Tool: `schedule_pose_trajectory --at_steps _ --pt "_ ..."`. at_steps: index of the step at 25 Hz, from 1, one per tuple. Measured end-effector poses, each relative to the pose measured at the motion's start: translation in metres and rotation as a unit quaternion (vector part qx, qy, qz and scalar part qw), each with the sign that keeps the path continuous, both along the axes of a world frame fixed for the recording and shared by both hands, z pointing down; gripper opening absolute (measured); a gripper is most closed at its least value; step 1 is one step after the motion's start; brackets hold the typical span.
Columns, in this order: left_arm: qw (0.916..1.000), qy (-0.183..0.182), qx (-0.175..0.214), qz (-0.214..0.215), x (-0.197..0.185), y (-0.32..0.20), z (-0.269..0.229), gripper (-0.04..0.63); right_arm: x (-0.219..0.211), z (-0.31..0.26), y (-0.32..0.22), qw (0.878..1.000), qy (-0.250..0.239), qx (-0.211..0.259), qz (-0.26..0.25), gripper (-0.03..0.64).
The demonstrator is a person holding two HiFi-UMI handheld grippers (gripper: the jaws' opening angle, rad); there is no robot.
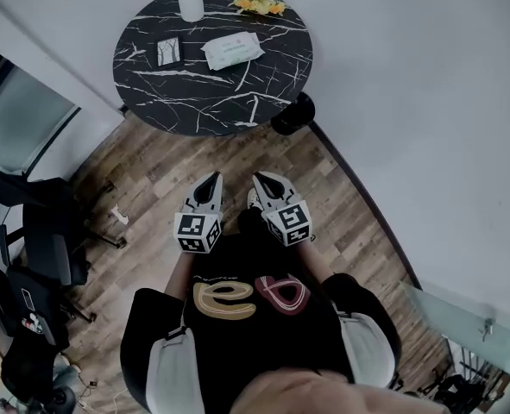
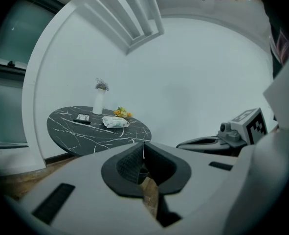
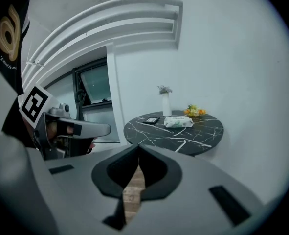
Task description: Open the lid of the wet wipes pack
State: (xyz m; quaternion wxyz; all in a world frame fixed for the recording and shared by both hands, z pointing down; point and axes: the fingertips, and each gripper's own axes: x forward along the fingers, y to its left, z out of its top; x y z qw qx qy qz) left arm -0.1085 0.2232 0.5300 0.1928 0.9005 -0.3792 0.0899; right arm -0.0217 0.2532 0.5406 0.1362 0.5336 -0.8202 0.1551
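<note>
Room: wood floor (image 1: 151, 171) is running under a round dark marbled desk (image 1: 151, 93), which is sitting against a pale wall at the top of the head view.
Pack: the wet wipes pack (image 1: 232, 49) is lying flat on the upper middle of the desk, between a small dark flat item (image 1: 169, 53) and yellow flowers (image 1: 259, 1), with a white vase (image 1: 190, 3) just beyond. Its lid is too small to make out.
Left tongs: the left tongs (image 1: 210, 184) are hanging mid-frame, well apart from the desk, pressed together on nothing.
Right tongs: the right tongs (image 1: 267, 184) are sitting just beside them, likewise pressed together and empty, pointing toward the desk.
Progress: nothing is looking done yet; the pack is lying untouched.
Remaining: likely reaching the desk, steadying the pack and lifting the lid.
</note>
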Motion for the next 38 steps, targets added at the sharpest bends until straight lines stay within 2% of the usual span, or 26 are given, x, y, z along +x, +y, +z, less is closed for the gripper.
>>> schedule_pose_trajectory --at_steps 11,17,25,38 --pt "0.9975 -0.005 -0.008 -0.069 0.051 -0.044 0.003 0.017 0.049 0.005 -0.056 0.995 0.019 0.006 -0.095 0.012" --pt "0.9956 0.001 -0.012 -0.093 0.082 -0.058 0.005 0.017 0.080 0.009 -0.070 0.992 0.024 0.003 -0.124 0.012" --pt "0.9953 -0.005 -0.016 -0.095 0.103 -0.071 0.008 0.017 0.104 0.013 -0.085 0.992 0.024 0.001 -0.120 0.012" --pt "0.9957 0.002 -0.008 -0.093 0.103 -0.127 0.002 0.018 0.121 0.012 -0.121 0.995 0.032 -0.002 -0.090 0.012"
